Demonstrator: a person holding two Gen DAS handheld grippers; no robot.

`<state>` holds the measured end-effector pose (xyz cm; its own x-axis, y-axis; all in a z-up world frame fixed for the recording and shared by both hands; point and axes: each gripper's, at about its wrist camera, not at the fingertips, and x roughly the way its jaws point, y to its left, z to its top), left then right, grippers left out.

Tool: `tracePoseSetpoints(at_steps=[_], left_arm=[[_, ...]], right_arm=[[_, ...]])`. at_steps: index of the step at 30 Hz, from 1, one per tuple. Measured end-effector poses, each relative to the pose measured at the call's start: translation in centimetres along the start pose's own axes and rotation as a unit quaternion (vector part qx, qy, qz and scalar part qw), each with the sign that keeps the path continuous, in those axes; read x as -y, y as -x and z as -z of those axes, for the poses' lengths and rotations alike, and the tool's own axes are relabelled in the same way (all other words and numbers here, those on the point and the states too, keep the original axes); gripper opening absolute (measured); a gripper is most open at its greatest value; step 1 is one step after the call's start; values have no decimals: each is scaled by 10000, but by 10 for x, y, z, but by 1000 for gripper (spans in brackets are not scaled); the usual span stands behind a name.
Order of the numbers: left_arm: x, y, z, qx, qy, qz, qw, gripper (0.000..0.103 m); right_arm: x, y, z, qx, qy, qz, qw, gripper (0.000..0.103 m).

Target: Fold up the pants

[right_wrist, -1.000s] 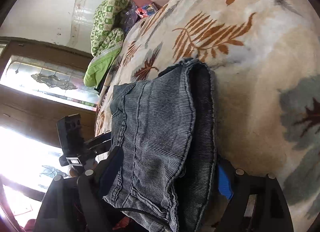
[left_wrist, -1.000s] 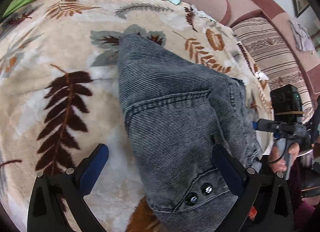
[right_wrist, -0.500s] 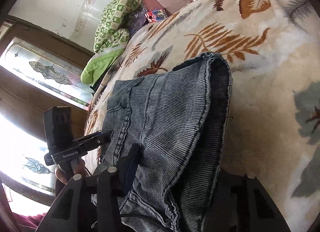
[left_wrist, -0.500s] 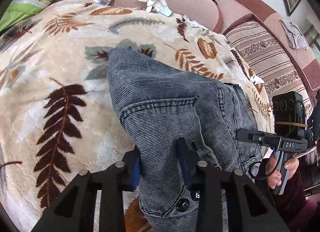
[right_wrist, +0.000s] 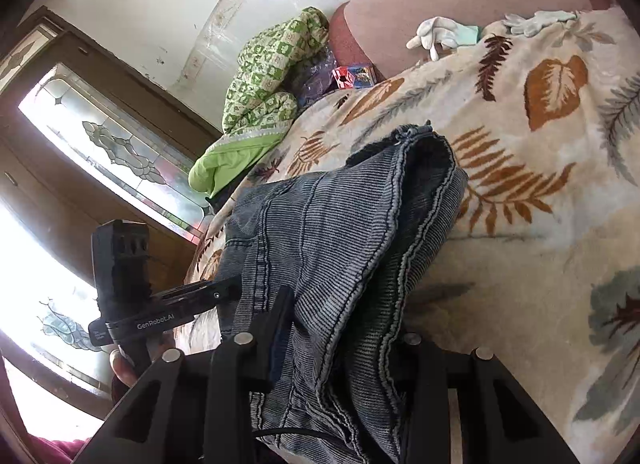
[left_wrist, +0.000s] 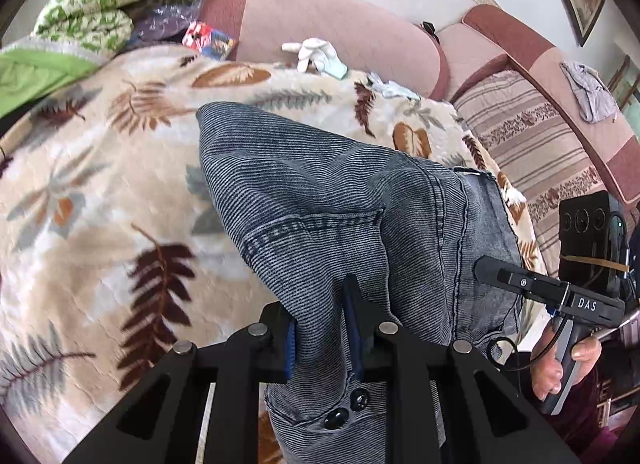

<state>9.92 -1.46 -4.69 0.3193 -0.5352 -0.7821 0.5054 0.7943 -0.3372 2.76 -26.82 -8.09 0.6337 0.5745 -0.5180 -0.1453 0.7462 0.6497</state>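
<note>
1. The pants, grey-blue ribbed denim already doubled over, are lying on the leaf-print blanket that covers the sofa. Their near end is being carried clear of the blanket while the far end is resting on it.
2. The left gripper is pinching a ridge of the fabric just above the two dark waist buttons. Its jaws have just been closing and are now clamped on the cloth, which is bunching between the blue pads.
3. The right gripper is taking the stacked hem-and-seam edge of the same near end. Its jaws have just been closing too, and several denim layers are filling the gap; the thickness of that stack appears to be why these jaws are standing wider than the left pair.
4. Each gripper is showing in the other's view, at the garment's opposite side edge. Holding both corners of one end is judged to be keeping the edge taut and level so it can be carried over as a unit.
5. Judgement: a further fold is being started, with the lifted end likely going toward the far end.
6. Risk: the inner layers in the right grip may be slipping unevenly. The white gloves beyond are lying well apart from the pants.
</note>
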Motion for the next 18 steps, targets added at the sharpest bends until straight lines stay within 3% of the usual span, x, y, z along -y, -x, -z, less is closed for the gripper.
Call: tracePoseSetpoints(at_steps=[9, 18], left_arm=[[5, 18, -52, 482, 42, -395, 9980, 21], [-4, 1, -83, 658, 56, -873, 9940, 21]], right_arm=[[-21, 8, -46, 446, 47, -67, 9990, 36], [-22, -16, -81, 590, 110, 33, 9982, 36]])
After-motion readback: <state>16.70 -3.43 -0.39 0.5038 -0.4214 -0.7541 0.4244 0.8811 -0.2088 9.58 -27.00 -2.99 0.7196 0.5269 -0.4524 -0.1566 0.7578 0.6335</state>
